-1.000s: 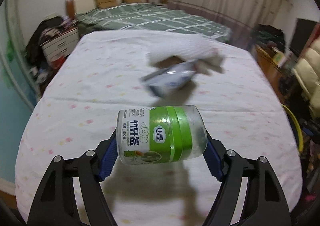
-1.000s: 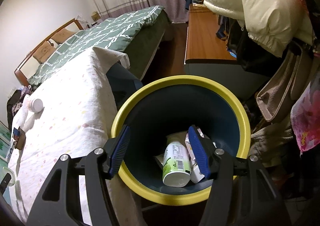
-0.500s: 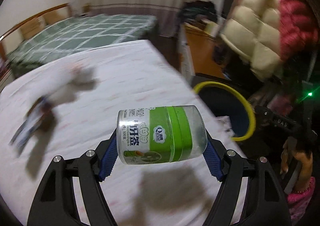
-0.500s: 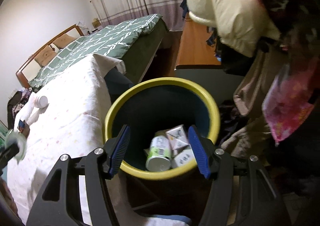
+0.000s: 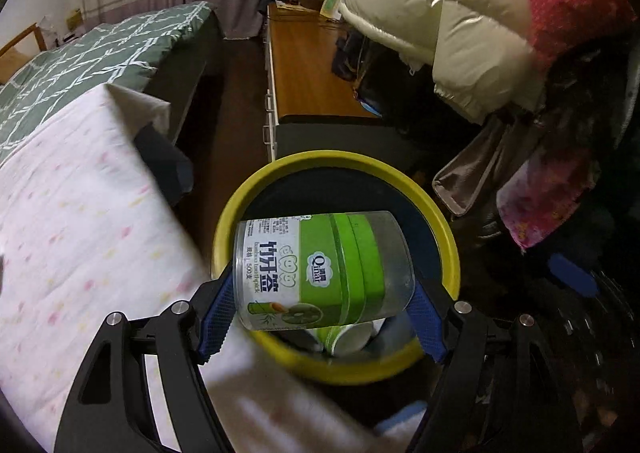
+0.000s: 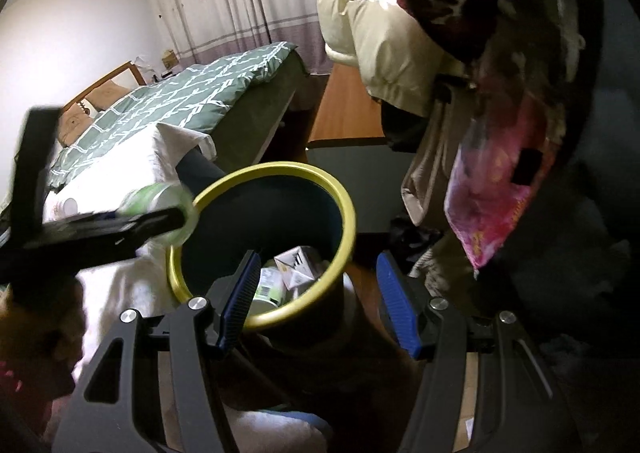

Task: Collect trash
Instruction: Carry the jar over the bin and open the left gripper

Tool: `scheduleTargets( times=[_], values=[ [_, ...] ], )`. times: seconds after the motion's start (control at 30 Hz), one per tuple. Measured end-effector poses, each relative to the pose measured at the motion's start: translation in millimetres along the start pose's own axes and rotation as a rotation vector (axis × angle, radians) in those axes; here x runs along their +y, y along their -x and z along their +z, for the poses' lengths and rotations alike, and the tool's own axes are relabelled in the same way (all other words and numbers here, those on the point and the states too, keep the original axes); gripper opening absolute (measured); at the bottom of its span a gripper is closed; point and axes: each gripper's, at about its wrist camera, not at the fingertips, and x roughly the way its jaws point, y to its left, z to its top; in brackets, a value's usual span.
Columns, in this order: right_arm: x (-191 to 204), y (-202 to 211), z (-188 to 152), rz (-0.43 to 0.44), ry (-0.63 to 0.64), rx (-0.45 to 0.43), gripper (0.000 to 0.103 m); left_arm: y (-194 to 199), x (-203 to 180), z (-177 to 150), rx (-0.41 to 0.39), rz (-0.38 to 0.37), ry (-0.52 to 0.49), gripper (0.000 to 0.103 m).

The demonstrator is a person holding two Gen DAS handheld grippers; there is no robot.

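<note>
My left gripper (image 5: pixel 324 307) is shut on a clear plastic toothpick jar (image 5: pixel 324 273) with a green and white label, held sideways over the yellow-rimmed dark bin (image 5: pixel 440 221). In the right wrist view the left gripper (image 6: pixel 172 219) and the jar (image 6: pixel 164 197) hover blurred at the bin's left rim (image 6: pixel 280 169). The bin holds a white bottle (image 6: pixel 268 285) and small cartons (image 6: pixel 298 263). My right gripper (image 6: pixel 320 297) is open and empty, just in front of the bin.
The bed with a white dotted sheet (image 5: pixel 72 237) lies left of the bin. A green quilted bed (image 6: pixel 200 93) stands behind. A wooden cabinet (image 5: pixel 308 69) and hanging coats (image 5: pixel 472 25) crowd the right side. A white bottle (image 6: pixel 68 207) lies on the sheet.
My left gripper has swung right from over the bed to above the bin, still holding the jar. My right gripper has pulled back from the bin mouth.
</note>
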Motion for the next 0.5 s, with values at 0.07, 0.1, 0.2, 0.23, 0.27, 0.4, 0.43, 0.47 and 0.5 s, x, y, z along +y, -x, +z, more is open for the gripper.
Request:
scheduleTargets(
  times=[0.07, 0.1, 0.2, 0.23, 0.27, 0.4, 0.43, 0.47, 0.5],
  values=[
    [-2, -3, -2, -0.003, -0.006, 0.009, 0.058, -10, -1, 3, 0.020, -0.005, 0.003, 0.075],
    [-4, -3, -2, -0.003, -0.008, 0.012, 0.058, -14, -1, 4, 0.023, -0.012, 0.002, 0.078],
    [-7, -7, -3, -0.001, -0.013, 0.023, 0.058, -16, -5, 5, 0.008, -0.006, -0.012, 0.090],
    [-6, -8, -3, 0.001, -0.012, 0.025, 0.058, -15, -5, 5, 0.002, -0.009, -0.011, 0.090],
    [-5, -7, -3, 0.001, -0.011, 0.025, 0.058, -13, -5, 5, -0.001, -0.011, -0.008, 0.090],
    [0, -8, -4, 0.005, -0.002, 0.029, 0.058, 20, 8, -1, -0.056, -0.015, 0.030, 0.091],
    [2, -9, -5, 0.005, 0.002, 0.033, 0.058, 30, 12, -3, -0.070, -0.010, 0.036, 0.092],
    [5, -10, -5, 0.007, 0.009, 0.039, 0.058, 44, 18, -8, -0.093, 0.000, 0.049, 0.093],
    [9, -12, -5, 0.011, 0.016, 0.044, 0.058, 60, 25, -14, -0.116, 0.013, 0.065, 0.094]
  ],
)
